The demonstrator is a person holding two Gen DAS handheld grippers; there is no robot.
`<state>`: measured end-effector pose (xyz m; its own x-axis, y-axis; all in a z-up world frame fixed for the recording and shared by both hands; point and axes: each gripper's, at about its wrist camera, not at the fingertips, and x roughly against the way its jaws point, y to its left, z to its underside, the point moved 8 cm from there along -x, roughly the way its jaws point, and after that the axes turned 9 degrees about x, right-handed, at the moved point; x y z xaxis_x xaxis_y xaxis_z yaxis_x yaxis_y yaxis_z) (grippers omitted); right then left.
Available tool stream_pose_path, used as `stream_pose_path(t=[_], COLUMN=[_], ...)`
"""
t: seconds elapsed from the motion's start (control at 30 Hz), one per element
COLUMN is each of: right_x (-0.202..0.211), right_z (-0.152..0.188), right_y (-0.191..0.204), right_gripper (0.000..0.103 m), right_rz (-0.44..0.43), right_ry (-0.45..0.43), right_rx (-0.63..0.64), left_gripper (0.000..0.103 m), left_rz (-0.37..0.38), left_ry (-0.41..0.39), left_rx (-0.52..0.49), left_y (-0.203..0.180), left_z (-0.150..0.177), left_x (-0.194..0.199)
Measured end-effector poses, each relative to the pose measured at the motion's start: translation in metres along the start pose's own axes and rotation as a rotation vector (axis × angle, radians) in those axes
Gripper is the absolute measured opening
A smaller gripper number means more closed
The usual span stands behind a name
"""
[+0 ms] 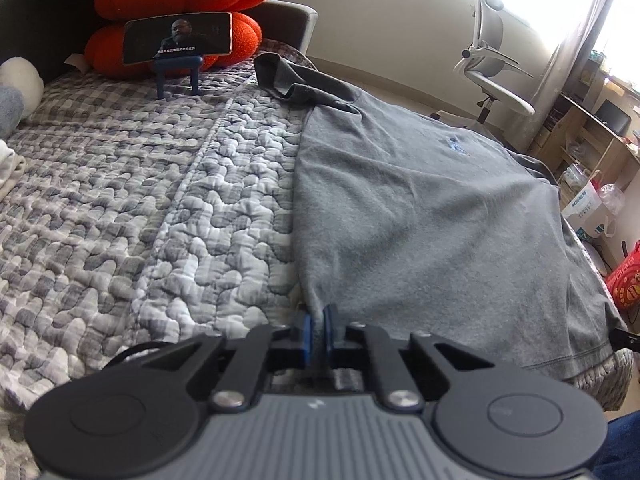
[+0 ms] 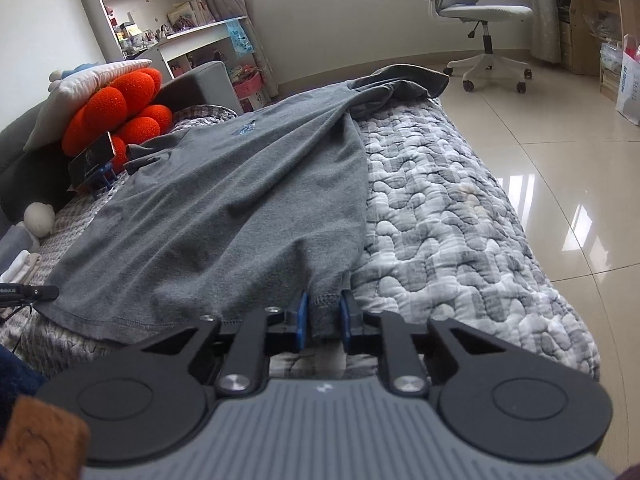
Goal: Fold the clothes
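Nearest the lens, the left gripper (image 1: 316,330) has its blue-padded jaws clamped on the near hem corner of the grey short-sleeved knit T-shirt (image 1: 420,208). The right gripper (image 2: 324,320) is likewise closed on the stitched hem at the shirt's opposite near corner. The shirt lies spread face-up on the grey-and-white checked quilted bedcover (image 1: 140,200), collar end toward twelve o'clock, a small blue chest emblem (image 2: 244,128) too fine to read. The step in hand appears to be the first fold: both hem corners seized. The next move likely calls for lifting both corners evenly and carrying them toward the collar. The propped black phone (image 1: 178,38), at eleven o'clock, shows illegible subtitles.
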<state>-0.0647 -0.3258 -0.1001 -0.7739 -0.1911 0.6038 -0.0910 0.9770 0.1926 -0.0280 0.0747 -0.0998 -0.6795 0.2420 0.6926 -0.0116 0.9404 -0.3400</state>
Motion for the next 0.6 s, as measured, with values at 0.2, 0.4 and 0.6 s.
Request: stream_pose_path(t=[0.2, 0.4, 0.6], right_x=[0.045, 0.097, 0.055], right_z=[-0.031, -0.049, -0.003], right_y=[0.018, 0.03, 0.016], right_gripper=[0.008, 0.008, 0.008], right_rz=[0.031, 0.068, 0.199], right_ry=[-0.113, -0.153, 0.023], right_rx=[0.045, 0.098, 0.142], left_gripper=[0.005, 0.005, 0.005], left_rz=[0.042, 0.053, 0.0], left_ry=[-0.035, -0.035, 0.029], left_rx=[-0.002, -0.053, -0.053], left_y=[-0.01, -0.018, -0.005], left_z=[-0.012, 0.0, 0.031], left_x=[0.043, 0.069, 0.038])
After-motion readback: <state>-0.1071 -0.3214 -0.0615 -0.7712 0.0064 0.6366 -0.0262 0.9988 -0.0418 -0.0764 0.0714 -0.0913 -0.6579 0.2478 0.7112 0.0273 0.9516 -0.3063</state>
